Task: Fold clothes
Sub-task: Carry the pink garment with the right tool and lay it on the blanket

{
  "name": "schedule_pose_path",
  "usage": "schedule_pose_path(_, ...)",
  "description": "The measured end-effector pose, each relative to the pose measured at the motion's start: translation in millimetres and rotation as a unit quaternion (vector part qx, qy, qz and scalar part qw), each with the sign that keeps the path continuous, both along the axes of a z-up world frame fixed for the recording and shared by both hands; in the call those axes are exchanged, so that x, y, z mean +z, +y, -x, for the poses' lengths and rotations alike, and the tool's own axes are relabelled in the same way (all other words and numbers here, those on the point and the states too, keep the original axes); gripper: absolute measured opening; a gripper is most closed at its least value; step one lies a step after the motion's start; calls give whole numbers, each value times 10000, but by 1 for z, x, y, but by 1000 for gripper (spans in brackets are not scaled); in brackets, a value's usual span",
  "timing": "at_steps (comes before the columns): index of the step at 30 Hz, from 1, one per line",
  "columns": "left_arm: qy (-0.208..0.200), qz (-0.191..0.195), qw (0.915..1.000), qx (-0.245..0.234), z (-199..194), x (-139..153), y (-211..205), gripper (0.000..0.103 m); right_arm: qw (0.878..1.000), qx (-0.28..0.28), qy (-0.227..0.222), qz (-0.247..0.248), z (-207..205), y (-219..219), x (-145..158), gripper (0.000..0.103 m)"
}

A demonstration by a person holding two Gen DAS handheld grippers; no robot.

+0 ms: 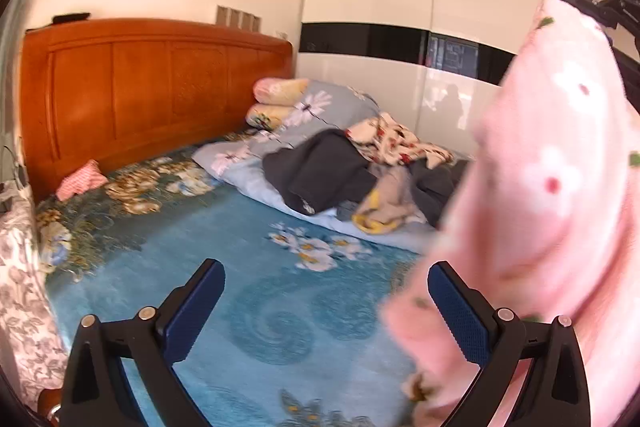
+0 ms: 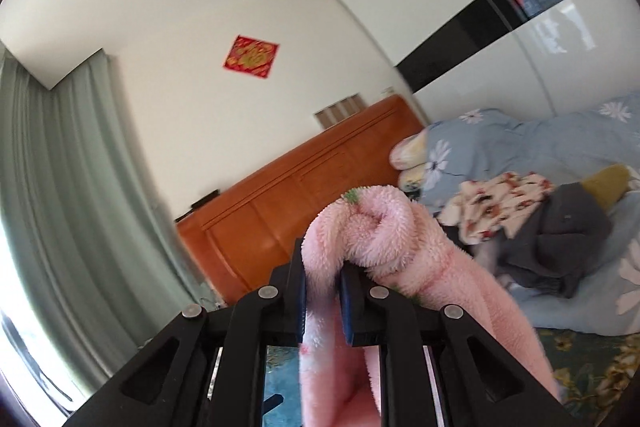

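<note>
Right claw (image 2: 323, 297) clamped on a bunched edge of the pink fleece garment (image 2: 372, 239), raised above the bed (image 1: 248, 307); left claw (image 1: 326, 301), wide and empty, should pinch a matching edge to spread it flat.

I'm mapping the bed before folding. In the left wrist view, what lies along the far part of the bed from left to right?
Small red-striped cloth → stacked pillows → dark grey garment → cream floral garment → pink fleece garment hanging at the right edge.
</note>
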State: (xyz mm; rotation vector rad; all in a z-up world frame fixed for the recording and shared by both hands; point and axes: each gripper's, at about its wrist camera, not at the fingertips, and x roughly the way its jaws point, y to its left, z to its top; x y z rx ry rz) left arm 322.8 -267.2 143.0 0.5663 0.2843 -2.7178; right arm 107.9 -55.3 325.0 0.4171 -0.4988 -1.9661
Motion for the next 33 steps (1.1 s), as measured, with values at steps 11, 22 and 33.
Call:
schedule_pose_path(11, -330, -221, 9992, 16, 0, -26, -16, 103, 9834, -980, -1167, -982, 10, 16, -128, 14)
schedule_pose_path(22, -1224, -791, 9872, -655, 29, -82, 4, 103, 9243, -2610, -2657, -831, -27, 195, -246, 14)
schedule_pose_path(33, -1756, -1724, 9667, -705, 30, -112, -6, 103, 8699, -3598, -3172, -1149, -93, 332, -290, 14)
